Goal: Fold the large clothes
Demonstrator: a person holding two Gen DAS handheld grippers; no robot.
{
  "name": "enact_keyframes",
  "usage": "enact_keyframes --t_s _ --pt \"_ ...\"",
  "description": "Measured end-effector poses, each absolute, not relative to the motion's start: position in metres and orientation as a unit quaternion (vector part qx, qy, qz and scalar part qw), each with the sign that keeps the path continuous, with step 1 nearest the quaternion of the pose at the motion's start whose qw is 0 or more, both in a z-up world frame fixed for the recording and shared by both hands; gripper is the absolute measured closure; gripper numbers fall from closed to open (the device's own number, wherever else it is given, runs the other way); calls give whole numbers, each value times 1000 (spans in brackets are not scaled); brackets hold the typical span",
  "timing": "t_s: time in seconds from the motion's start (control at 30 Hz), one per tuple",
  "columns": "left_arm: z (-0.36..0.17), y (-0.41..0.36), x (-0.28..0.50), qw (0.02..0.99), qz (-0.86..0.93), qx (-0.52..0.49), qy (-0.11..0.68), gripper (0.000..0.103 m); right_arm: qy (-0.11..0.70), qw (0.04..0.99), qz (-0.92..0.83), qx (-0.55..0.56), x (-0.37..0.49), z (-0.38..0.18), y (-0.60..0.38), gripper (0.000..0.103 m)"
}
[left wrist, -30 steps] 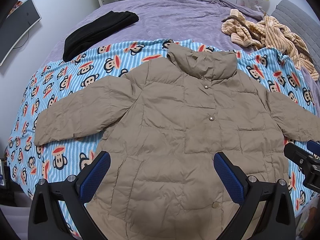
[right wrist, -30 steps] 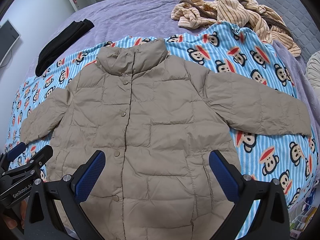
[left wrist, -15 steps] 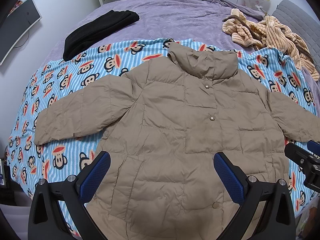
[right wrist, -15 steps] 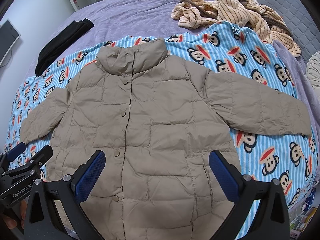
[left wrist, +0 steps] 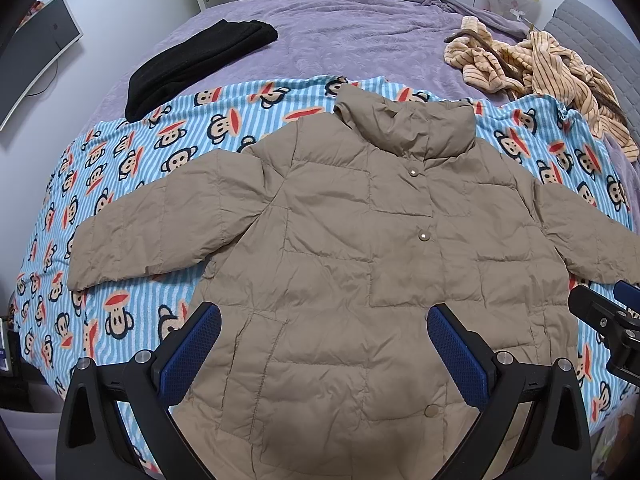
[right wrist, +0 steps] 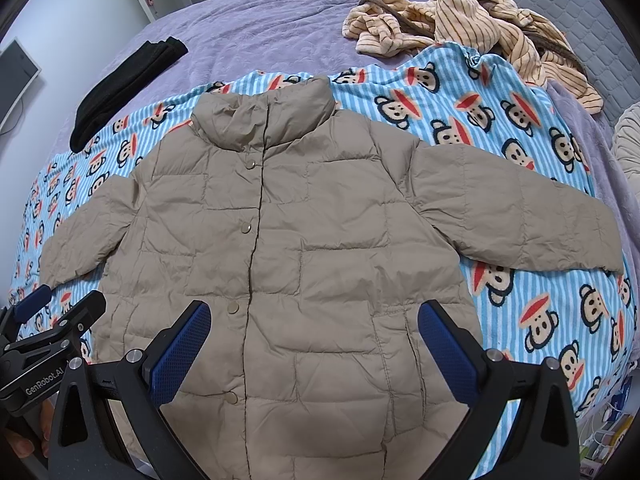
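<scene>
A tan quilted puffer jacket (left wrist: 360,248) (right wrist: 304,240) lies flat and face up on a blue striped monkey-print blanket (left wrist: 120,168) (right wrist: 540,288), snaps closed, collar at the far end, both sleeves spread out sideways. My left gripper (left wrist: 324,352) hovers open above the jacket's lower left part, nothing between its blue pads. Over the lower right part my right gripper (right wrist: 314,344) also stands open and holds nothing. Each gripper shows at the edge of the other's view.
The blanket covers a purple bed (left wrist: 360,32). A folded black garment (left wrist: 200,64) (right wrist: 124,84) lies far left and a heap of tan striped fleece (left wrist: 540,64) (right wrist: 460,24) far right. A monitor (left wrist: 36,48) hangs on the left wall.
</scene>
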State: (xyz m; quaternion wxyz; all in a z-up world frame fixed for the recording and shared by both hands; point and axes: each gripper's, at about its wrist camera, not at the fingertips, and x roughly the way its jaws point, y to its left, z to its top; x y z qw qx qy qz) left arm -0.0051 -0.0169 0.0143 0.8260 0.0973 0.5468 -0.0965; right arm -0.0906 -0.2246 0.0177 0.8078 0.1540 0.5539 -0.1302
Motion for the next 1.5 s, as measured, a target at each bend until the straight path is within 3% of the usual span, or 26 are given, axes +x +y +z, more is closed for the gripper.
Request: enact_keyframes --t_s 1.1,1.5 --pt "12 -10 -14 826 -104 88 547 0 555 806 -130 158 -87 13 -222 0" --pt "-25 74 31 797 -130 -11 590 0 540 809 -114 203 -72 6 -192 0"
